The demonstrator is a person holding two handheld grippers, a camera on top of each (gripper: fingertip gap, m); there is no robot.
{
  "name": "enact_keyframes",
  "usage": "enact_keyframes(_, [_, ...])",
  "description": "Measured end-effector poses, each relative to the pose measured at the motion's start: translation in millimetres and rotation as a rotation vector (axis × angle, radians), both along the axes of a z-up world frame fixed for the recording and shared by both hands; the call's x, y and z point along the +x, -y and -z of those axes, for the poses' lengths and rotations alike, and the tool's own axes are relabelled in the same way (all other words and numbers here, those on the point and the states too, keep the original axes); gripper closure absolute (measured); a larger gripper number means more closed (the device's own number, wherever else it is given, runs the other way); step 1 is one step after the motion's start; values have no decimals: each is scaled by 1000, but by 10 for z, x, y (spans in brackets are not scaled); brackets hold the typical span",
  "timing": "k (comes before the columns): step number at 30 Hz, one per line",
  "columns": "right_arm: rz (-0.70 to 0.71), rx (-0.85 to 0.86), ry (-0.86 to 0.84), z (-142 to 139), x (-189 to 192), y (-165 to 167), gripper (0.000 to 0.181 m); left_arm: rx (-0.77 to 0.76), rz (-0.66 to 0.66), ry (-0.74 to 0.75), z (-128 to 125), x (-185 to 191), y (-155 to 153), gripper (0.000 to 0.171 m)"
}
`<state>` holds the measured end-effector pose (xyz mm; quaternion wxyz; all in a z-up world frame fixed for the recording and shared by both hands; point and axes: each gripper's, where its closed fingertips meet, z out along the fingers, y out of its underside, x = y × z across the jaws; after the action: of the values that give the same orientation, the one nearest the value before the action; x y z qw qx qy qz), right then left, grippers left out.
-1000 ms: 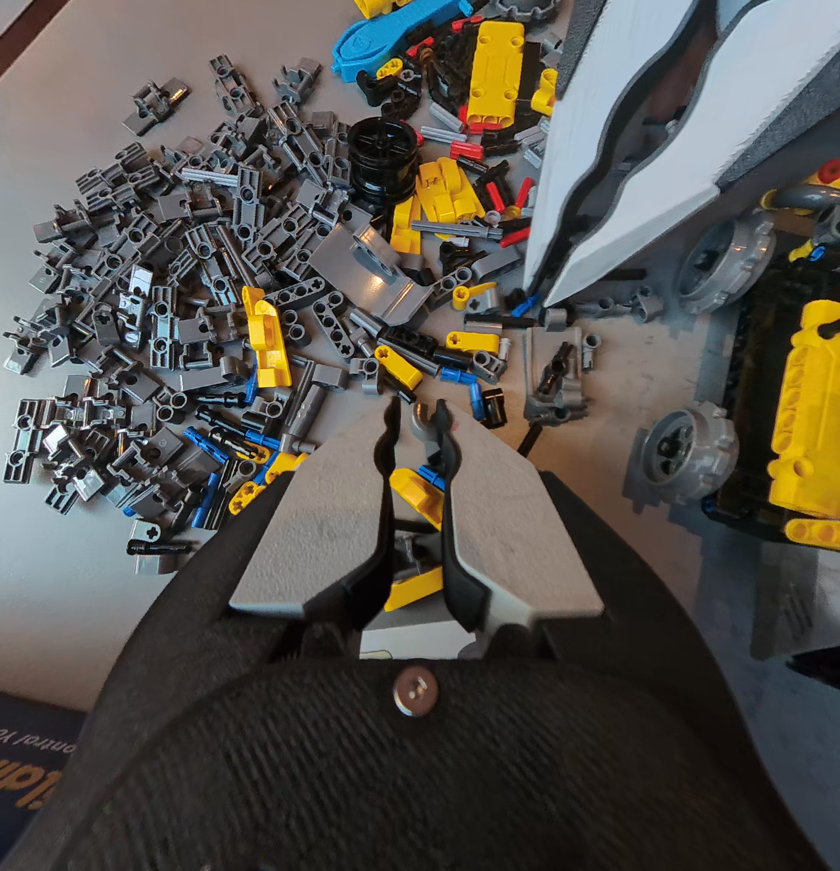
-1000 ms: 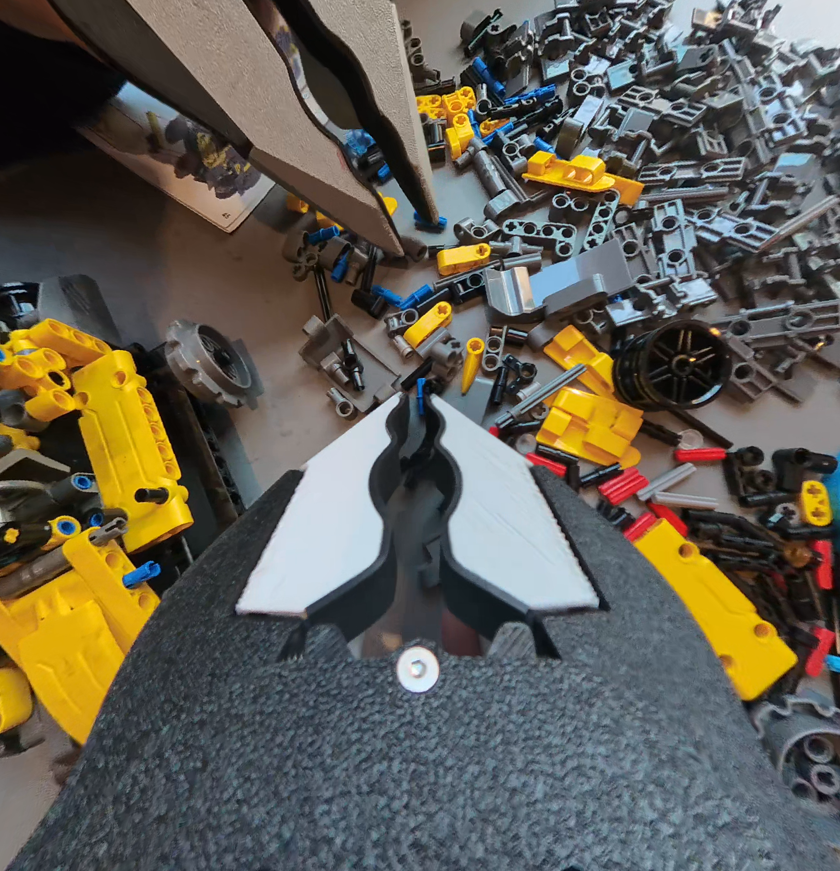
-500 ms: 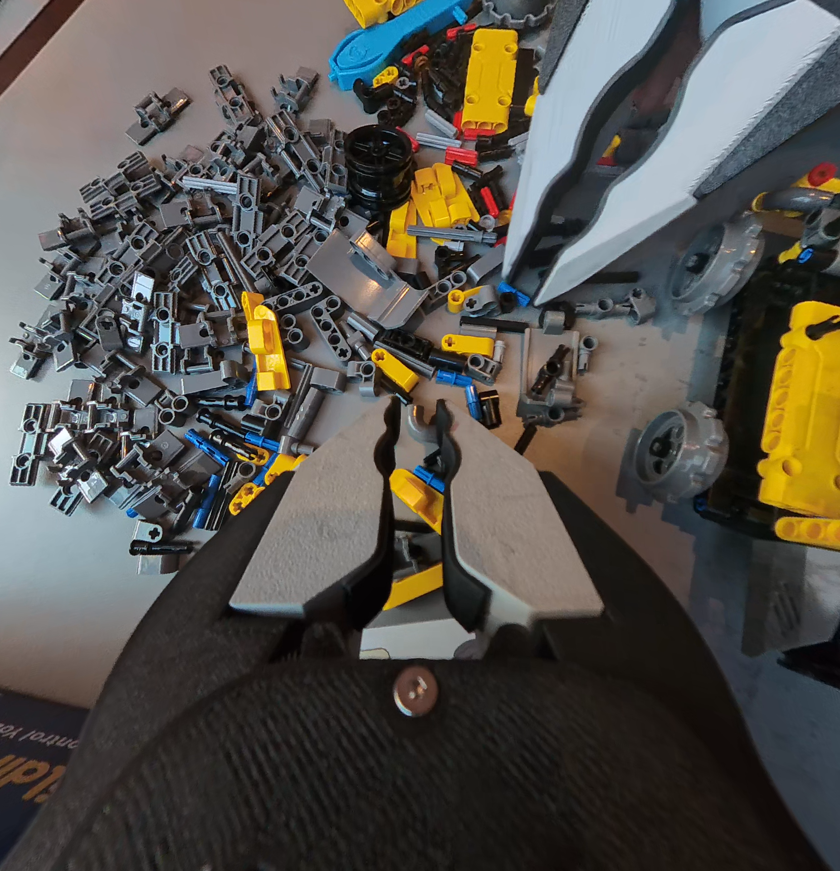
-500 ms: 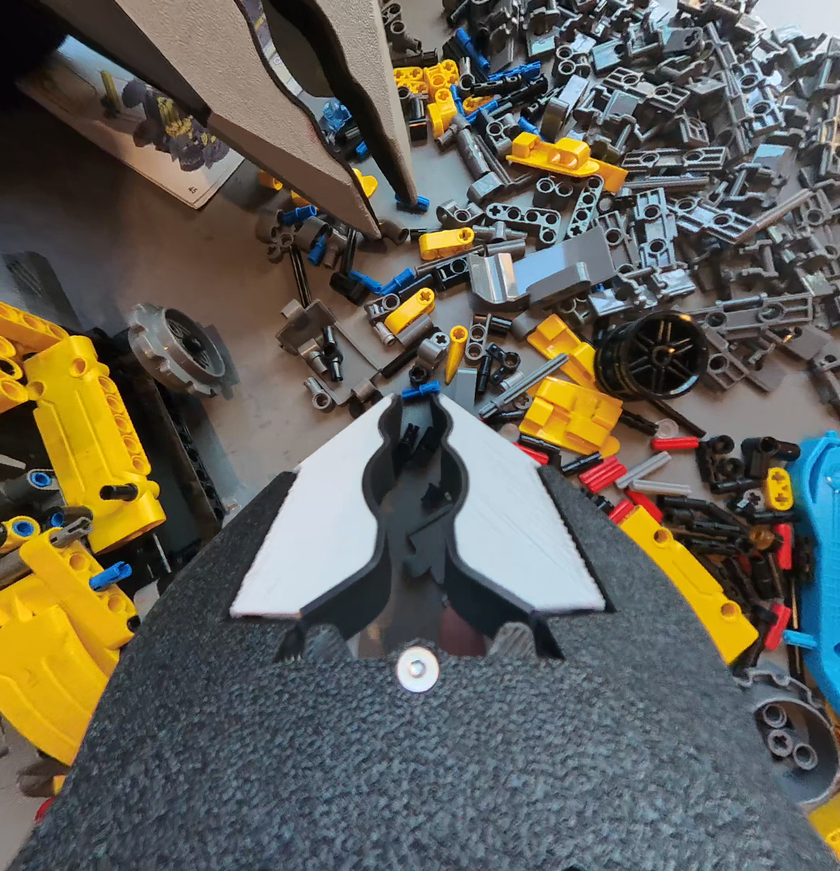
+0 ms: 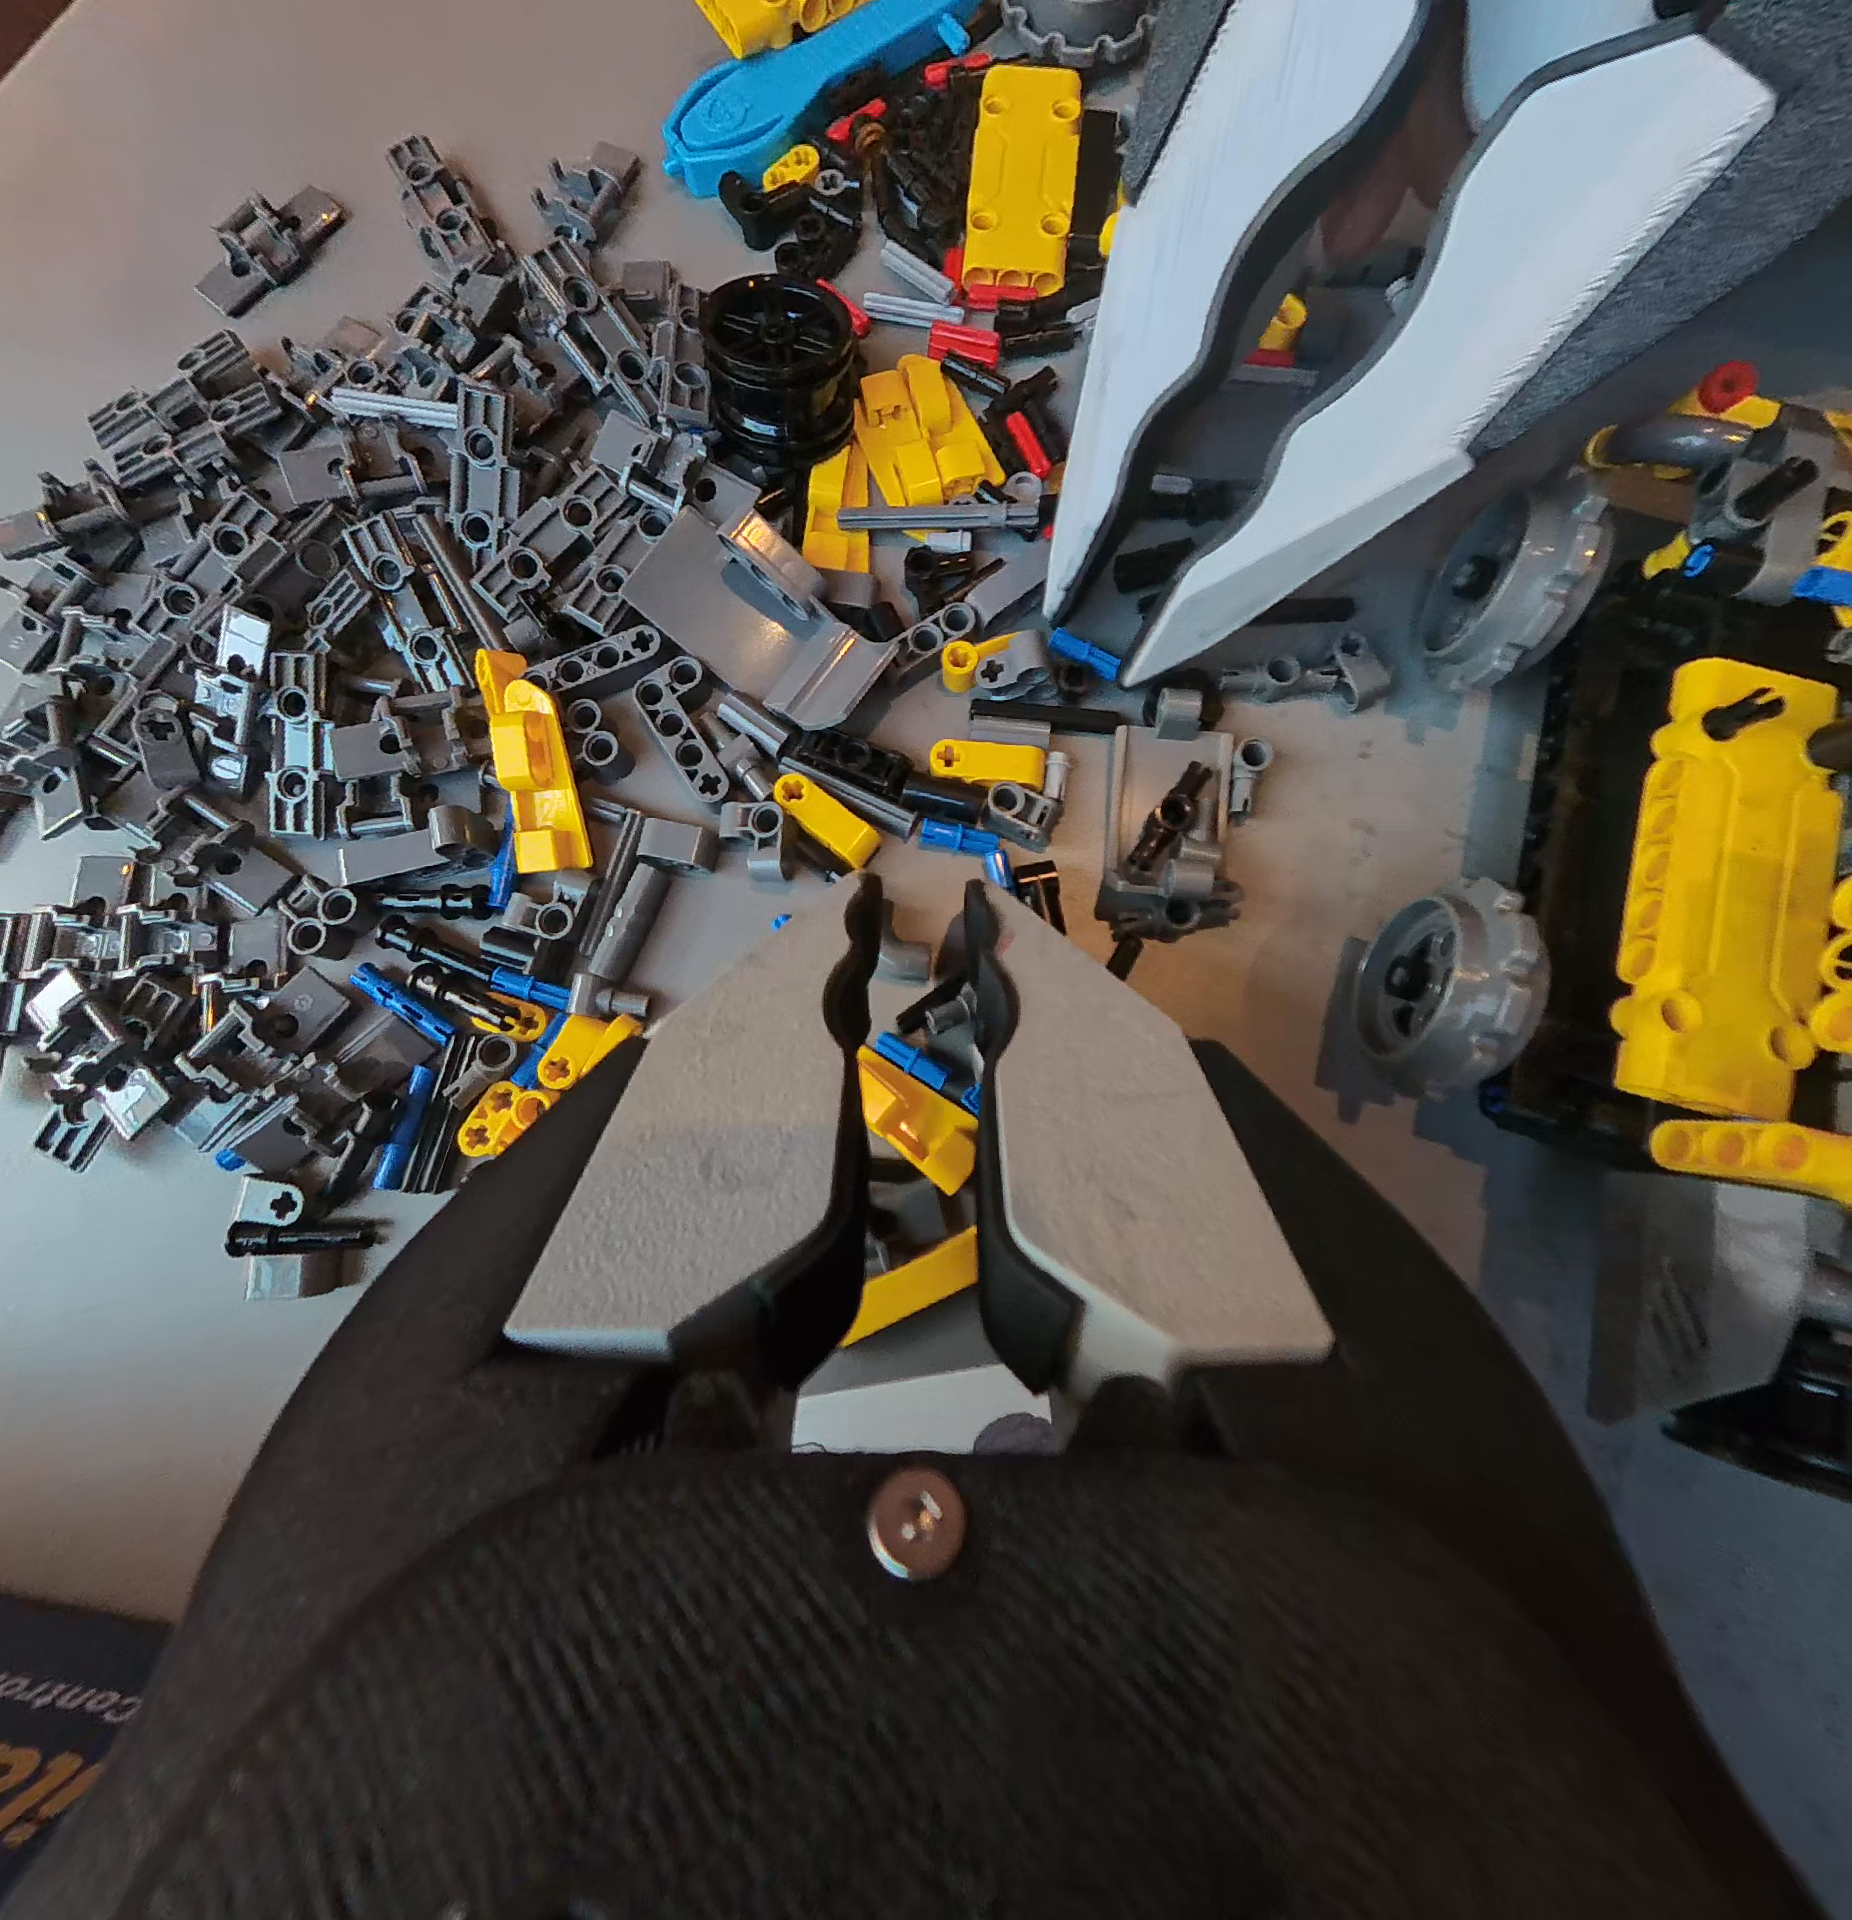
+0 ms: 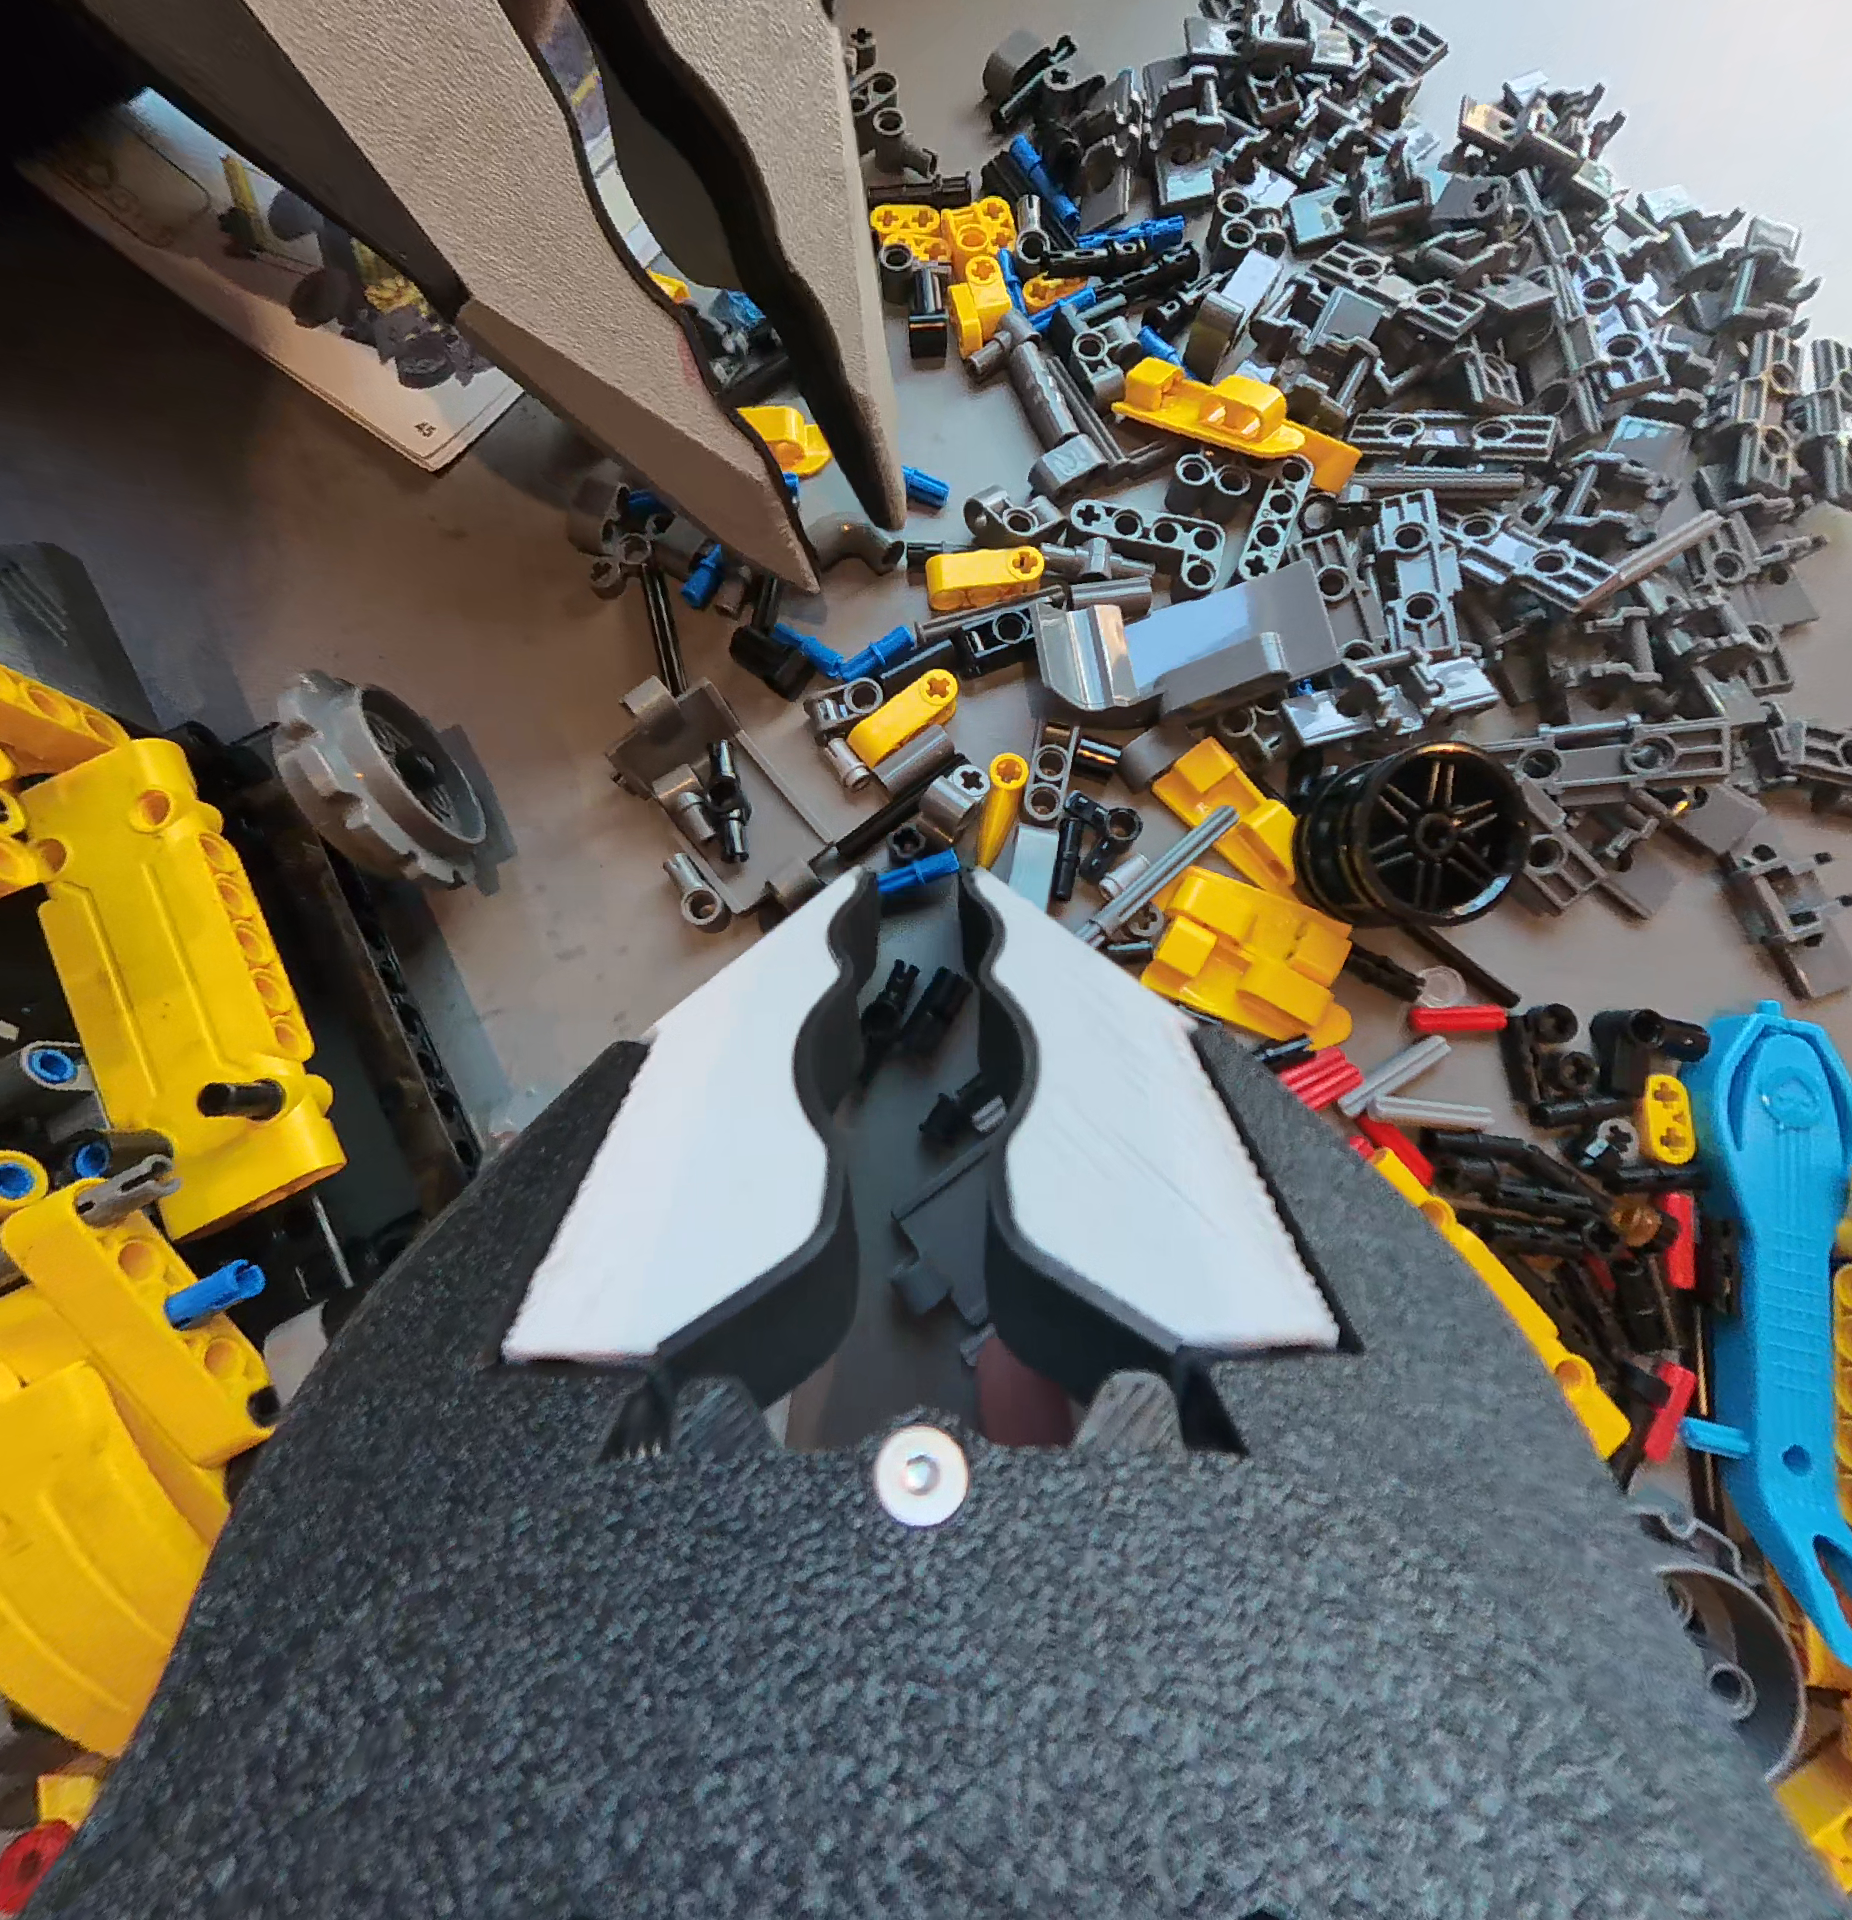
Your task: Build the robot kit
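Loose building-toy parts cover a grey table (image 5: 122,1351). My left gripper (image 5: 919,902) is slightly open and empty, low over a small grey elbow piece (image 5: 904,957), with a yellow panel (image 5: 917,1122) under its fingers. It also shows in the right wrist view (image 6: 851,545), its tips either side of the elbow piece (image 6: 849,535). My right gripper (image 6: 917,891) is slightly open and empty, its tips at a blue pin (image 6: 917,871). It shows in the left wrist view (image 5: 1096,644), tips beside that blue pin (image 5: 1083,650). Black pins (image 6: 917,1003) lie under it.
A partly built yellow and black model (image 5: 1732,883) (image 6: 163,935) stands beside grey wheel hubs (image 5: 1441,987) (image 6: 392,790). A heap of dark grey parts (image 5: 278,675), a black wheel (image 5: 782,364), a blue tool (image 6: 1795,1247) and a booklet (image 6: 309,312) lie around. The left gripper's tips are roughly 6 cm from the right gripper's. Between my right fingertips and the black wheel (image 5: 782,364) there is roughly 7 cm. The right camera catches it too, in the right wrist view (image 6: 1391,803).
My right gripper's jaws have opened a little and it has shifted towards the heap, with the blue pin now at its tips. My left gripper has hardly moved.
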<state>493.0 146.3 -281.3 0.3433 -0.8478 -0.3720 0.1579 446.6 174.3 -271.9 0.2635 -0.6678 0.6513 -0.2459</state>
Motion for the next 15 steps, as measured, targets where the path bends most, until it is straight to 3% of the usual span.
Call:
enact_keyframes(9, [-7,26,6,-87,39,50,166,26,-29,32,-94,5,-40,159])
enact_keyframes(15, [103,102,-55,-451,284,259,167,59,-36,45,-118,0,-65,159])
